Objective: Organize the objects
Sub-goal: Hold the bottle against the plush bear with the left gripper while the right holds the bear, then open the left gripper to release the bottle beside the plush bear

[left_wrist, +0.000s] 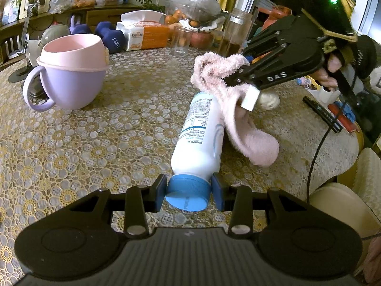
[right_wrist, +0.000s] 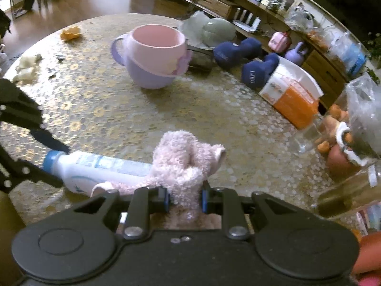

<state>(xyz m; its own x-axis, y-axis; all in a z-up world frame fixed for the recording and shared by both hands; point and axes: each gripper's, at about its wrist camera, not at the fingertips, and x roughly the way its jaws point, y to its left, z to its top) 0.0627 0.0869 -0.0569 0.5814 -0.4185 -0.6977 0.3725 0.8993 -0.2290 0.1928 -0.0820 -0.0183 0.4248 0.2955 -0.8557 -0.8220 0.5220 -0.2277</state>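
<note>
A white bottle with a blue cap lies on its side on the lace-covered table. My left gripper is shut on the blue cap. My right gripper is shut on a fluffy pink sock, held just above the bottle's far end; the sock hangs over the bottle and its toe rests on the table. The bottle also shows in the right wrist view. A pink bowl nested in a lilac handled cup stands at the left.
Blue dumbbells, a tissue pack, a clear glass, a jar and a fruit bowl stand at the back. Pens lie at the right near the table edge. A chair is at right.
</note>
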